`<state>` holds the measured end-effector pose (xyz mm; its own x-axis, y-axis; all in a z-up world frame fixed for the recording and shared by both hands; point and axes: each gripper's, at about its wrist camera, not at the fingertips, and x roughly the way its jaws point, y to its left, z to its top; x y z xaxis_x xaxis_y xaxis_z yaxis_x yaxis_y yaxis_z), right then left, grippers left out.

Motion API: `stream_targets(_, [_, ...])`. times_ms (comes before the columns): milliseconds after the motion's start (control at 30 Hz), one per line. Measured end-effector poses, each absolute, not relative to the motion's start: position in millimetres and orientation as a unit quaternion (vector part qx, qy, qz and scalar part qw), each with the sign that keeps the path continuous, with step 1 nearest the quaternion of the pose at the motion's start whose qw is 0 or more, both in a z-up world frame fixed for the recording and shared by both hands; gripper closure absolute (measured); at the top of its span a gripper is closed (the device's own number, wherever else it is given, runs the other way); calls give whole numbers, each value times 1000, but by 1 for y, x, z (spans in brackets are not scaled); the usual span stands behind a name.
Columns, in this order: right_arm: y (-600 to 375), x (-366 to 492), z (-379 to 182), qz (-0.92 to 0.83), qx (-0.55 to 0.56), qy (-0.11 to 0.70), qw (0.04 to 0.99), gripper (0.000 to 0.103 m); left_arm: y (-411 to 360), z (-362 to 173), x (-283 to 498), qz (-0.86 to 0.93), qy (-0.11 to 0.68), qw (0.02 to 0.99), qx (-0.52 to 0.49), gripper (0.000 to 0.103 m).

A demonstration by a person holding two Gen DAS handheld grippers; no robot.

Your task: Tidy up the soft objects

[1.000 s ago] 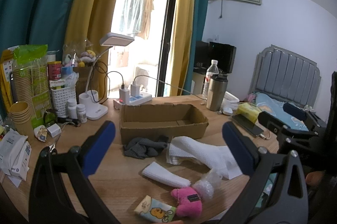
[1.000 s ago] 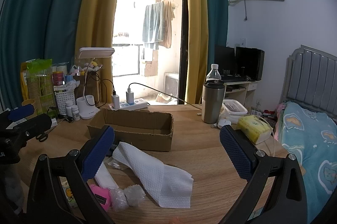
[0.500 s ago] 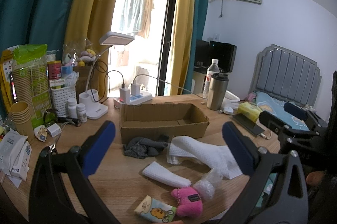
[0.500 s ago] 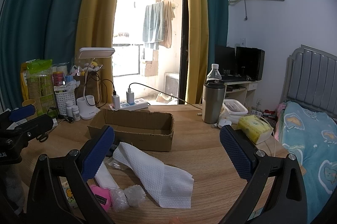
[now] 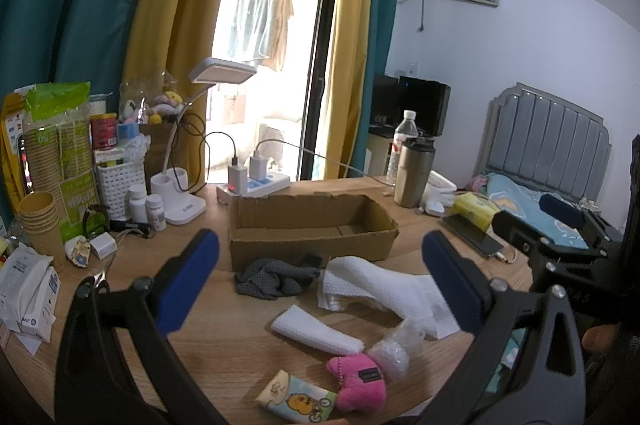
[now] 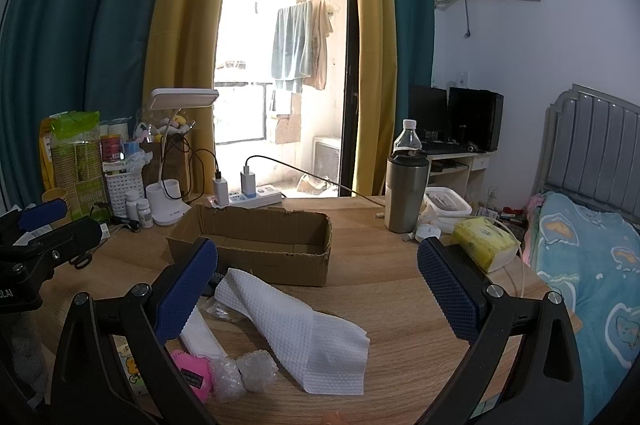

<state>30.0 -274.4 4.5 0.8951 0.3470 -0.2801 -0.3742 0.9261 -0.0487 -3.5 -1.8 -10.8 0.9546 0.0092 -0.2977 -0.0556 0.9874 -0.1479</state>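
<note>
Wooden table (image 5: 224, 337): nothing is moved since a second ago; cardboard box (image 5: 312, 229) empty, soft items unsorted. Left gripper (image 5: 320, 281), right gripper (image 6: 316, 285): jaws held wide, nothing gripped.

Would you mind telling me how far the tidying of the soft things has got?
Nothing is done: the cardboard box looks empty. Both grippers, left and right, are open and hold nothing. The grey cloth, white towel and pink plush all lie on the table.

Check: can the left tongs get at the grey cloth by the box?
Probably yes. The left tongs are open, and the grey cloth lies bare on the table in front of the cardboard box, nothing over it.
</note>
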Motion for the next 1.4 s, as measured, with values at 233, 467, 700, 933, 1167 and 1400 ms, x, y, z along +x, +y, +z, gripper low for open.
stream_targets(233, [-273,29,5,184,-51,136,972,1,0,-17,-5,17,152,985,-78,1])
stream_targets(467, [-276,35,-1,173,-47,145,973,1,7,-29,-1,20,177,981,-80,1])
stream_targets(700, [-278,46,-17,169,-56,166,970,1,9,-50,7,21,219,972,-82,1])
stream_targets(933, [-275,55,-38,174,-64,200,962,1,18,-82,15,29,273,957,-94,1])
stream_targets(1167, [-266,57,-64,188,-84,235,950,1,23,-111,18,33,322,940,-104,1])
stream_targets(1400, [-265,63,-72,186,-82,251,947,1,17,-135,18,23,371,924,-88,1])
